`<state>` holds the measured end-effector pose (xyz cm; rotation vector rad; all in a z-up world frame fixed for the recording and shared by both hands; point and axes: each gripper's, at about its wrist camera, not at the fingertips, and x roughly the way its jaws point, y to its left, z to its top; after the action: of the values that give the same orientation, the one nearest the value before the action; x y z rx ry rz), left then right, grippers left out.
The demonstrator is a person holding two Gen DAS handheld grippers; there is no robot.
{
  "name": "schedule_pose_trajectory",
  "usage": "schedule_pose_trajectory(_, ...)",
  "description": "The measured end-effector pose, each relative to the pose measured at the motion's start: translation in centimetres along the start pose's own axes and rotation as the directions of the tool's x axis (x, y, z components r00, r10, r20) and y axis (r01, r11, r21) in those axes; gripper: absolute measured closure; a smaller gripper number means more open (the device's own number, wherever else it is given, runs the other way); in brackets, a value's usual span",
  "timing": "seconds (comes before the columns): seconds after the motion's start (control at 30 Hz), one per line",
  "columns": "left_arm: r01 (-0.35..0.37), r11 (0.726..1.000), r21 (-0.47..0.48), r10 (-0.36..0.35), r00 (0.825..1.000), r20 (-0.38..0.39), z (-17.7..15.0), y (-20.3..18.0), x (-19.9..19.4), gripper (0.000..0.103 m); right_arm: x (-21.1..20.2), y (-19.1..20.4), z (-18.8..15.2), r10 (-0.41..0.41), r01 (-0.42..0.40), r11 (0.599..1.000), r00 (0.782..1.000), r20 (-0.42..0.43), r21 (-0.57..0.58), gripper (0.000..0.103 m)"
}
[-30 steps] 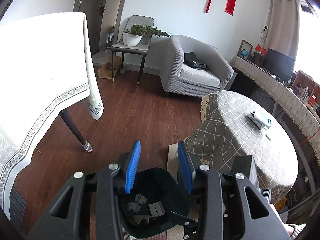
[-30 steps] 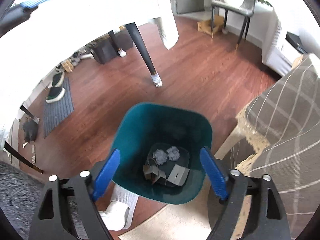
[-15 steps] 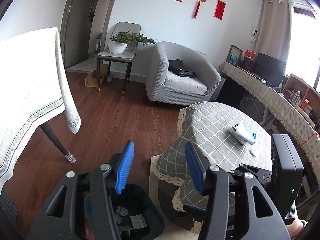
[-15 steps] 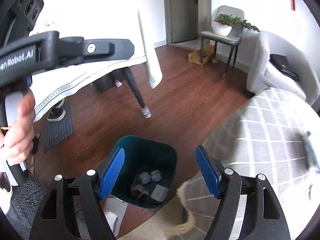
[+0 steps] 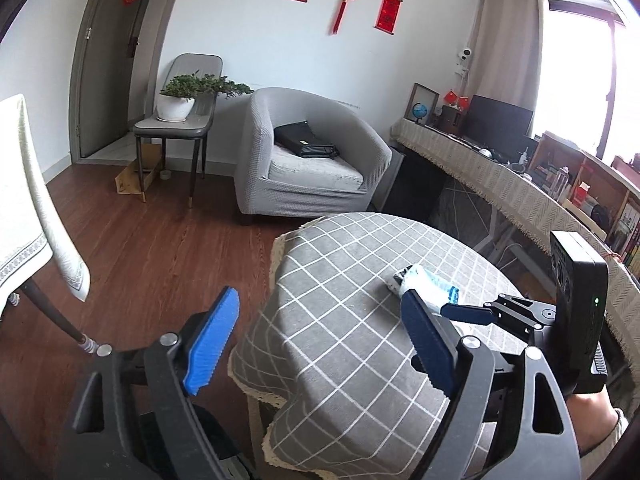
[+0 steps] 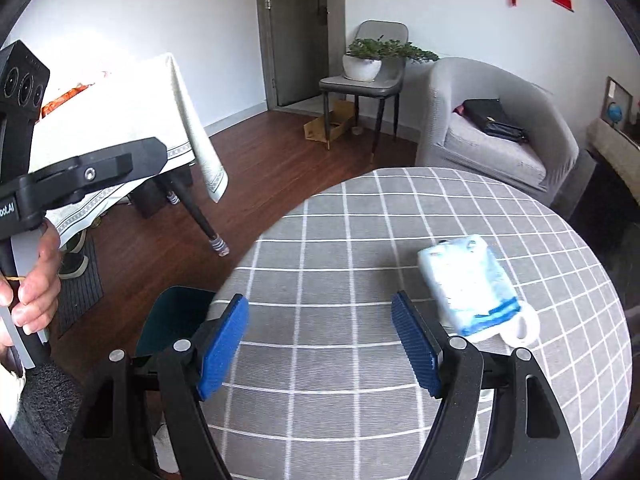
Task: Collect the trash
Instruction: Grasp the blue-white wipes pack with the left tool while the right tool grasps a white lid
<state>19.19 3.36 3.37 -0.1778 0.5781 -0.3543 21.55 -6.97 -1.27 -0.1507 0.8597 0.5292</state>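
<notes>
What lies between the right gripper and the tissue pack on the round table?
Only bare checked tablecloth, seen in the right wrist view; the open right gripper hangs just short of the tissue pack.

1 tissue pack, 1 bin, 2 tables, 1 armchair.

Tissue pack on round table, bin left below

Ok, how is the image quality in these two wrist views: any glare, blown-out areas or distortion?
Left wrist view: the window at upper right is blown out, and fisheye bends the door frame. Right wrist view: the white tablecloth is overexposed, its top washed out; the tissue pack looks slightly soft; the checked table bulges with lens distortion.
</notes>
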Motion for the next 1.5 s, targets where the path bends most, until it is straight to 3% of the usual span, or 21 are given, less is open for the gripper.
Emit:
schedule_pose_trajectory(0.17, 0.047, 0.996, 0.079, -0.044, 0.998, -0.034, 0.2, -3.3, 3.0, 0.010, -1.7, -4.3, -0.3, -0.055, 0.054, 0.998, 0.998, 0.026, 0.034, 0.028)
schedule_pose_trajectory(0.47, 0.137, 0.973, 0.188, -0.116, 0.986, -0.118, -0.1, -8.5, 8.4, 0.009, -3.3, -12.5, -1.7, -0.122, 0.117, 0.984, 0.992, 0.029, 0.134, 0.025)
schedule_pose_trajectory(0.53, 0.151, 0.968, 0.203, -0.119, 0.980, -0.158, -0.5, -9.3, 9.9, 0.009, -3.6, -13.9, -2.1, -0.124, 0.118, 0.981, 0.992, 0.030, 0.156, 0.020)
schedule_pose_trajectory(0.73, 0.154, 0.954, 0.259, -0.093, 0.968, -0.232, -1.9, -10.8, 13.4, 0.009, -4.2, -17.7, -2.8, -0.074, 0.059, 0.962, 0.996, 0.047, 0.266, 0.018)
schedule_pose_trajectory(0.97, 0.164, 0.925, 0.342, -0.071, 0.961, -0.269, -2.3, -12.5, 15.8, 0.009, -4.6, -19.2, -3.5, -0.051, 0.029, 0.948, 0.997, 0.060, 0.318, 0.018)
schedule_pose_trajectory(1.33, 0.197, 0.932, 0.303, -0.109, 0.953, -0.284, -2.0, -12.4, 17.1, 0.009, -2.9, -19.0, -3.2, -0.036, 0.028, 0.952, 0.999, 0.019, 0.304, 0.018)
schedule_pose_trajectory(1.5, 0.201, 0.934, 0.296, -0.115, 0.952, -0.284, -1.8, -12.5, 17.1, 0.024, -2.1, -18.5, -3.1, -0.033, 0.033, 0.957, 0.999, -0.008, 0.287, 0.018)
